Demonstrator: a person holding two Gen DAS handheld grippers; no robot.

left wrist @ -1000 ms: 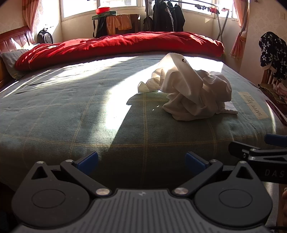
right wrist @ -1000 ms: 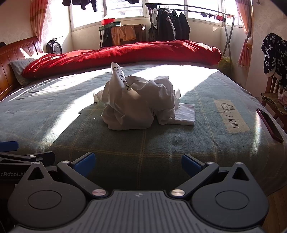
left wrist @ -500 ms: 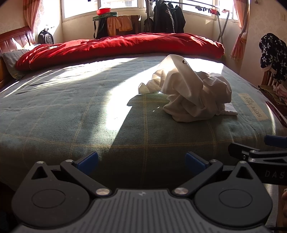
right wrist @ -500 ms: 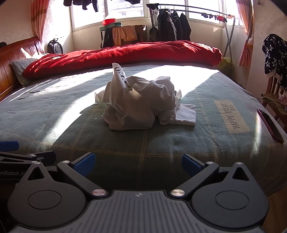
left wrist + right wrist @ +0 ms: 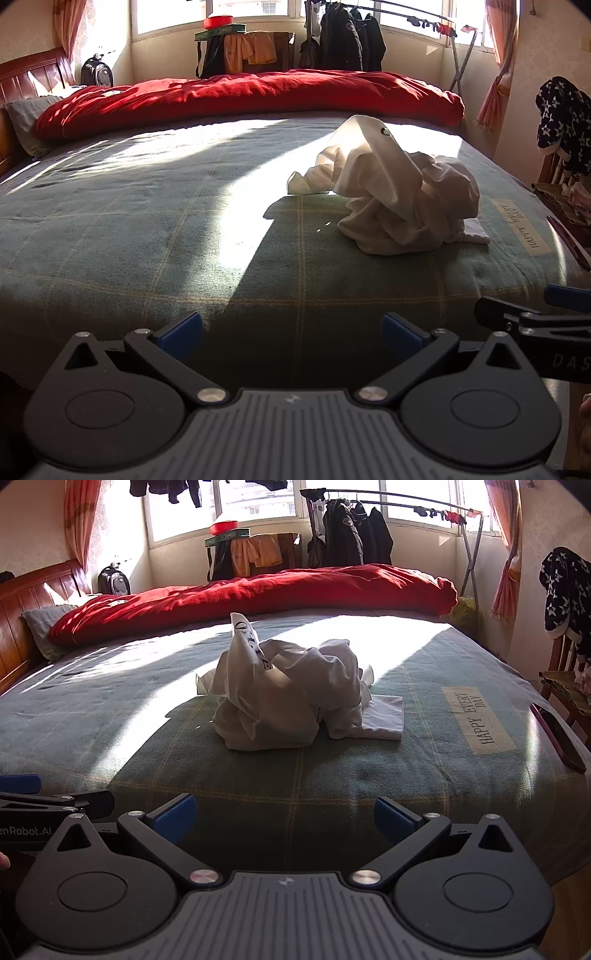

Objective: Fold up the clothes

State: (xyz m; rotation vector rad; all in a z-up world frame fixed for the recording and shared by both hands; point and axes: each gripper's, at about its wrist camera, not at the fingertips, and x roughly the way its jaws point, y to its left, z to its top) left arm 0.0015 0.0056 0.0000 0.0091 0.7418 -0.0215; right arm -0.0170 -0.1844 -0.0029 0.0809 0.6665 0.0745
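Note:
A crumpled white garment [image 5: 399,195] with black print lies in a heap on the green checked bedspread [image 5: 147,221], right of centre in the left wrist view and central [image 5: 284,698] in the right wrist view. My left gripper [image 5: 291,328] hovers open at the near edge of the bed, well short of the heap, with nothing between its blue pads. My right gripper [image 5: 284,808] is likewise open and empty, level with the bed's front edge [image 5: 258,794]. Each gripper shows at the side of the other's view: the right gripper [image 5: 535,314], the left gripper [image 5: 48,801].
A red duvet [image 5: 258,590] lies rolled along the far side of the bed, with a wooden headboard [image 5: 33,602] at left. A dark phone [image 5: 557,738] rests at the bed's right edge. A chair with clothes [image 5: 565,602] stands right. A clothes rack [image 5: 354,531] stands by the windows.
Both views have shifted slightly, as the grippers drifted a little toward the bed. The garment lies as before and both grippers stay open.

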